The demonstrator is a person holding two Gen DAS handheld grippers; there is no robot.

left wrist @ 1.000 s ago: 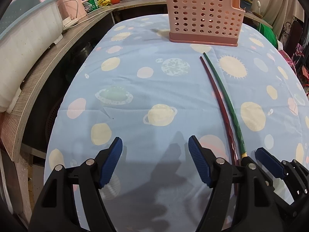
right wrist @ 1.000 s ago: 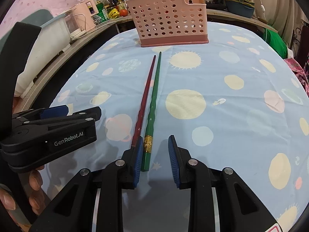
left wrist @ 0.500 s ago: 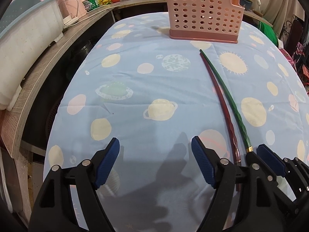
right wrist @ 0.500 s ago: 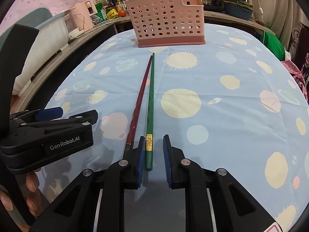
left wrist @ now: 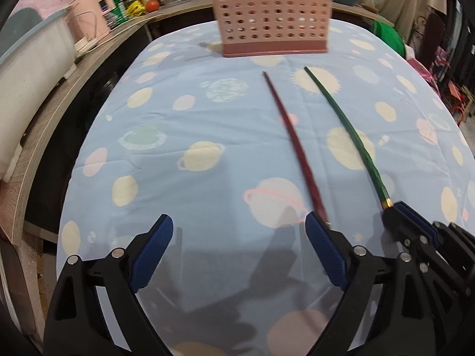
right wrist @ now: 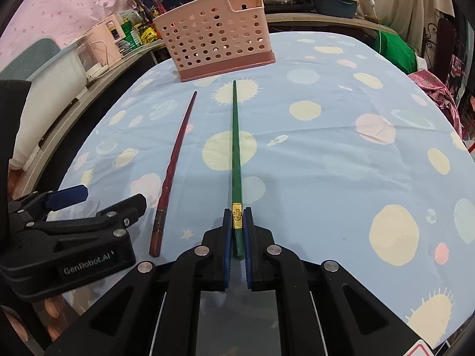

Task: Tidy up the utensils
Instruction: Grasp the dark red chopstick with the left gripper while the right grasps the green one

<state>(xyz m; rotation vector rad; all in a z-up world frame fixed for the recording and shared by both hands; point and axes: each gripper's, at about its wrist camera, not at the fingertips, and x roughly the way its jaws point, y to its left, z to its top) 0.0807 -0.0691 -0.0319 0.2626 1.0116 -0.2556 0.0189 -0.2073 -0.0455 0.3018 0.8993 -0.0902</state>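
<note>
My right gripper [right wrist: 237,231] is shut on the thick end of the green chopstick [right wrist: 236,154], which points toward the pink perforated basket [right wrist: 216,44] at the far end of the table. The dark red chopstick [right wrist: 175,163] lies on the cloth to its left. In the left wrist view, my left gripper [left wrist: 237,237] is open and empty just above the cloth; the red chopstick [left wrist: 294,142] runs past its right finger and the green chopstick [left wrist: 347,130] lies further right. The basket [left wrist: 270,14] stands ahead.
The table wears a blue cloth with planet prints [right wrist: 326,148]. A wooden counter [left wrist: 44,124] with a white tub and appliances runs along the left. Pots and a green bundle [right wrist: 394,47] sit behind and right of the table.
My right gripper has closed on the green chopstick's thick end and drawn it to the right, away from the red one. My left gripper stays open, shifted slightly right.
</note>
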